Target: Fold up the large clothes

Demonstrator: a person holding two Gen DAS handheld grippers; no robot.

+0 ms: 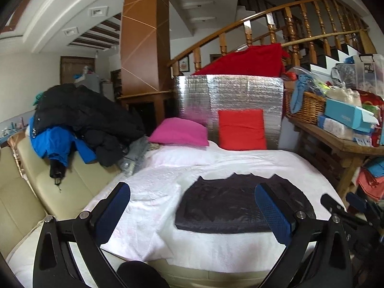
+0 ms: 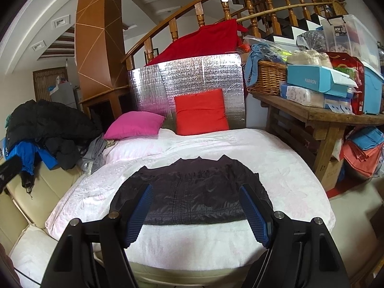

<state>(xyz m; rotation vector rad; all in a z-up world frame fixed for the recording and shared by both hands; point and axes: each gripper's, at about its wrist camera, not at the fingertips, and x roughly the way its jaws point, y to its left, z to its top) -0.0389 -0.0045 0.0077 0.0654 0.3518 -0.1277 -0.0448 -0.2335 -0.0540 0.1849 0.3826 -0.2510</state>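
White bedding (image 2: 276,175) carries the folded black garment (image 2: 192,192), lying well in front of the red pillow (image 2: 201,112). Both left tongs (image 1: 192,213) and right tongs (image 2: 196,213) gape wide, empty. Only the left view shows the right tongs; only the right view shows the clear storage bin (image 2: 352,33) fully.

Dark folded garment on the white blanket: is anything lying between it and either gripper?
Nothing visible does. The dark folded garment lies flat and alone on the white blanket. The right gripper and the left gripper are both open and empty, with only bare blanket before them.
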